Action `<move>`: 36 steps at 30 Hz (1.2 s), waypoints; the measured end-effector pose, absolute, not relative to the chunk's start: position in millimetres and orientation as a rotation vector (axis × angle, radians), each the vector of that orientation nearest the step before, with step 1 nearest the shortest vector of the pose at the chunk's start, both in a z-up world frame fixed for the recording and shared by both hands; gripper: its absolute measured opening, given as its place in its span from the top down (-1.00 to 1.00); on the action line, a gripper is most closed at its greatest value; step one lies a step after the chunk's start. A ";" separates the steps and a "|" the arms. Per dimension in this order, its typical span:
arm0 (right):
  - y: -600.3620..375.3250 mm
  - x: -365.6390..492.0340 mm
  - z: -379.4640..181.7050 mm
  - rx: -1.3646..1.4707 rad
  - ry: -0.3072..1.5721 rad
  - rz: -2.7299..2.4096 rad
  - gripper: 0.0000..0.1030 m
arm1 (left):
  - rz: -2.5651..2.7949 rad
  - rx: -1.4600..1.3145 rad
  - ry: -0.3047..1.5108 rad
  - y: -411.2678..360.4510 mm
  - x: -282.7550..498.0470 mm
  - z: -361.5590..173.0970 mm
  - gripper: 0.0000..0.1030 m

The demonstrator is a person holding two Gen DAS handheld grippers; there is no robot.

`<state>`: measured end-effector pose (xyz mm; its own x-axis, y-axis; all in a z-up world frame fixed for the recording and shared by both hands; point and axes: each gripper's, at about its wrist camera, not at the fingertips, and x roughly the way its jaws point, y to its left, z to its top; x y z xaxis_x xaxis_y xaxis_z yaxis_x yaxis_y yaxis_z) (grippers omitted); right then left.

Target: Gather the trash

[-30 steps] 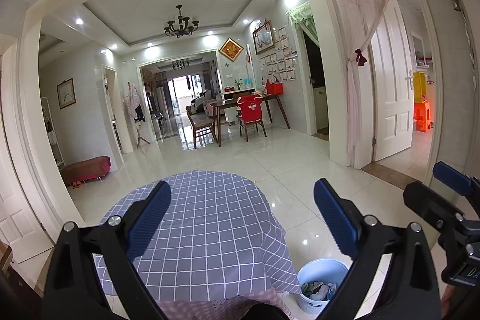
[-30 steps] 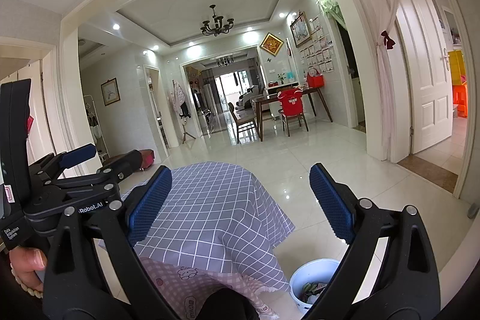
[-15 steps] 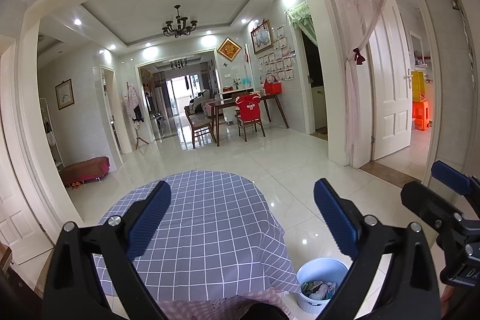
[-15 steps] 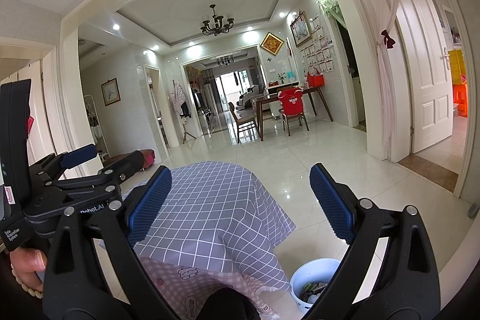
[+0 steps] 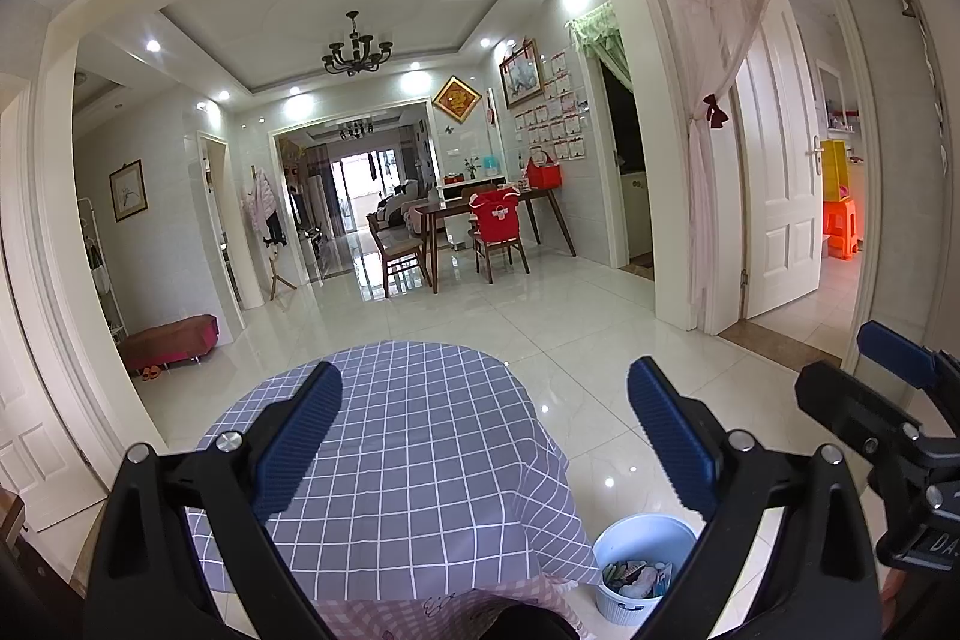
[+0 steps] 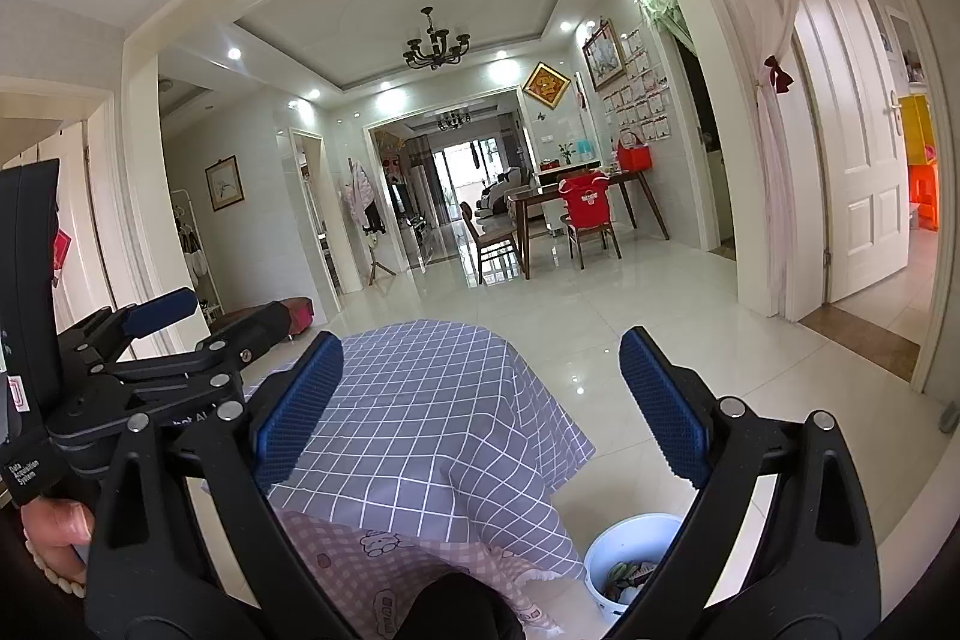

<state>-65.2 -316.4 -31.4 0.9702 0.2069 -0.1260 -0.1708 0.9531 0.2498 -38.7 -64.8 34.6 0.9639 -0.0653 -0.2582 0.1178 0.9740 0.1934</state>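
Observation:
A white trash bin [image 5: 639, 568] stands on the floor to the right of the table, with wrappers and scraps inside; the right wrist view shows the bin [image 6: 630, 556] too. The round table [image 5: 408, 460] wears a grey-blue checked cloth, and I see no loose trash on its top. My left gripper [image 5: 483, 430] is held above the table, open, nothing between its blue pads. My right gripper [image 6: 480, 400] hovers beside it, also open and empty. Each gripper shows at the edge of the other's view: the right gripper [image 5: 882, 400] and the left gripper [image 6: 186, 322].
Glossy white floor tiles [image 5: 540, 316] stretch ahead to a dining table with chairs [image 5: 480, 232]. A low red bench [image 5: 171, 340] sits by the left wall. An open white door [image 5: 780, 172] and a pink curtain are at right. A hand [image 6: 54, 532] holds the left gripper.
Nothing has visibly changed; both grippers hold nearly still above the table, with only a slight drift of the views.

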 end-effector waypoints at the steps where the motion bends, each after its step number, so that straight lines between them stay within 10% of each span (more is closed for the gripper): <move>1: -316.5 -65.2 -31.4 0.241 0.152 0.193 -0.78 | -0.094 0.209 0.254 -65.0 -38.7 34.4 -0.83; 36: -314.4 -67.0 -30.4 0.244 0.156 0.194 -0.78 | -0.096 0.216 0.258 -66.6 -39.6 27.5 -0.83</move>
